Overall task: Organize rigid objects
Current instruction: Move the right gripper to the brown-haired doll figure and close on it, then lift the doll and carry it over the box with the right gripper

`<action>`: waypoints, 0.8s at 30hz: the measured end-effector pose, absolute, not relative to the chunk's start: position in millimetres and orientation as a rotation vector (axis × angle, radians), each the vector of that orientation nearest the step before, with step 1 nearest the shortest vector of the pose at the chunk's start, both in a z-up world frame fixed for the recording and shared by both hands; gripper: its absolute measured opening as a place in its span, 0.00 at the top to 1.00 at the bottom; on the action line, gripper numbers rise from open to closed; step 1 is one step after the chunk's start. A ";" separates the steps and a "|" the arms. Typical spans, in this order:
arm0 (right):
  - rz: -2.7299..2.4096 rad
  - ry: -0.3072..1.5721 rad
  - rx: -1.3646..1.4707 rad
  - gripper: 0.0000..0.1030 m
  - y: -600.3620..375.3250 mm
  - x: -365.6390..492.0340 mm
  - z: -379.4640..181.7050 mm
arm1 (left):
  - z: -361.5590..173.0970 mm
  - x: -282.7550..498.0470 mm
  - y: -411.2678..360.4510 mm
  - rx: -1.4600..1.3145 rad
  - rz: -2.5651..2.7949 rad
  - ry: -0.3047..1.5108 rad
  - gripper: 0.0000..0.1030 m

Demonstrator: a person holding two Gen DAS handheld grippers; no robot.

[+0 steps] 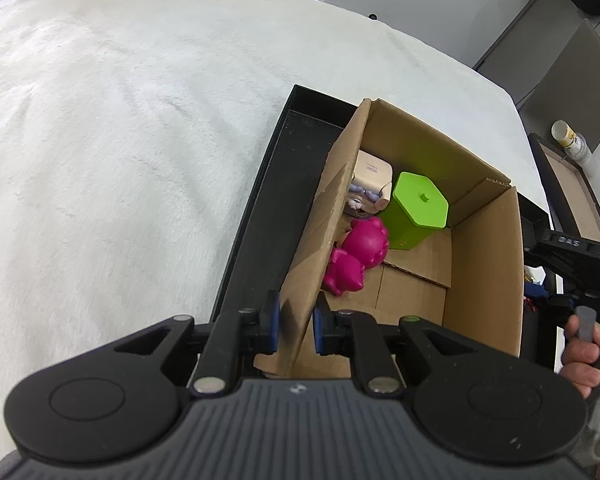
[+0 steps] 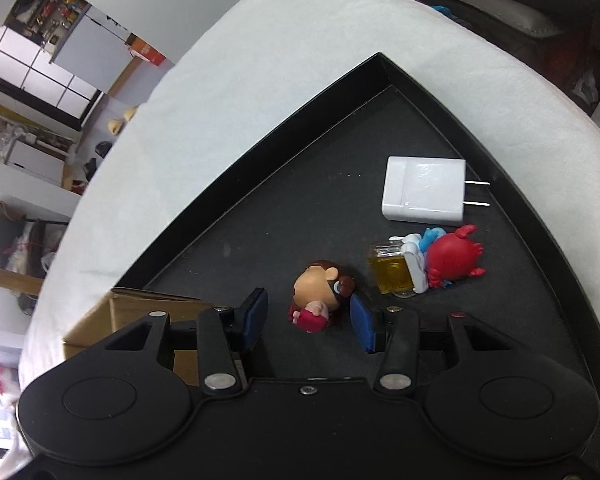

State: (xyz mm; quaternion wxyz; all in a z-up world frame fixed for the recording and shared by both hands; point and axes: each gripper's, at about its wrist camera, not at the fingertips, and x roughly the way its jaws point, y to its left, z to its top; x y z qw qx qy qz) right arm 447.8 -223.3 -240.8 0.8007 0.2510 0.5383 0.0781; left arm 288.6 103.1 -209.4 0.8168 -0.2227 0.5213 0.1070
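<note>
My left gripper [image 1: 296,322] is shut on the near wall of the open cardboard box [image 1: 484,264], one pad on each side. The box stands in a black tray [image 1: 260,216] and holds a magenta toy [image 1: 358,254], a green hexagonal container [image 1: 418,206] and a cream figure box [image 1: 370,184]. In the right wrist view my right gripper [image 2: 308,320] hangs open low over the tray floor [image 2: 260,200]. A small brown-haired figure [image 2: 320,284] lies between its pads. The right pad is at its head and the left pad stands apart.
A white plug charger [image 2: 422,190], a small yellow bottle [image 2: 392,270] and a red crab toy [image 2: 452,256] lie further along the tray. The tray sits on a white fluffy cloth [image 1: 120,140]. A hand [image 1: 584,348] shows at the right edge.
</note>
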 end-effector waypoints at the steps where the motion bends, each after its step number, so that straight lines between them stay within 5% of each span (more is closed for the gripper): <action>1: 0.162 1.154 0.521 0.55 -220.7 447.9 -241.9 | -209.4 288.4 103.9 -0.476 0.226 1.111 0.85; 5: 0.135 1.158 0.449 0.58 -209.9 449.5 -245.4 | -209.2 288.8 105.5 -0.484 0.221 1.112 0.85; 6: 0.135 1.155 0.430 0.67 -207.1 449.0 -245.1 | -209.2 289.0 105.5 -0.483 0.221 1.114 0.85; 24: 0.213 1.127 0.398 0.68 -215.6 430.4 -214.9 | -207.6 289.8 96.9 -0.473 0.253 1.116 0.85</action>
